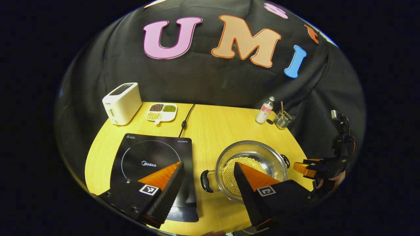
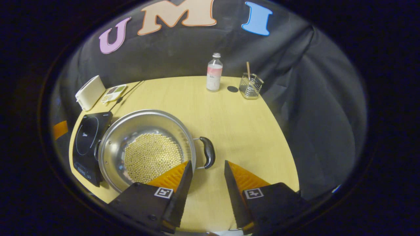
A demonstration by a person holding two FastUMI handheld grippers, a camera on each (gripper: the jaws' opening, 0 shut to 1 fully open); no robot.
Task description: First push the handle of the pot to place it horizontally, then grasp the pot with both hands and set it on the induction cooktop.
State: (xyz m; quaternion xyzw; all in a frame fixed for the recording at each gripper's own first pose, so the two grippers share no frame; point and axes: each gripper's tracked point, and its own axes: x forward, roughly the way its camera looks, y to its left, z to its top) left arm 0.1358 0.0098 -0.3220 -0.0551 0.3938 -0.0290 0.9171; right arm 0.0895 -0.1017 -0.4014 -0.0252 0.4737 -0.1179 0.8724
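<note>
A steel pot (image 1: pixel 262 157) holding pale yellow beans sits on the yellow table, to the right of the black induction cooktop (image 1: pixel 154 157). In the left gripper view my left gripper (image 1: pixel 208 164) is open, and the pot's near black handle (image 1: pixel 206 181) lies low between its fingers, untouched. The pot's far handle (image 1: pixel 286 160) faces my right gripper (image 1: pixel 303 167) at the table's right edge. In the right gripper view the pot (image 2: pixel 144 131) lies left of centre. My right gripper (image 2: pixel 208 162) is open just short of the black handle (image 2: pixel 208 152). The cooktop (image 2: pixel 87 141) is beyond the pot.
A white toaster (image 1: pixel 121 103) and a divided dish of beans (image 1: pixel 161 112) stand at the back left, with the cooktop's cord (image 1: pixel 185 121) beside them. A small bottle (image 2: pixel 214 72), a black cap (image 2: pixel 232 88) and a wire holder with a stick (image 2: pixel 250 86) stand at the back right.
</note>
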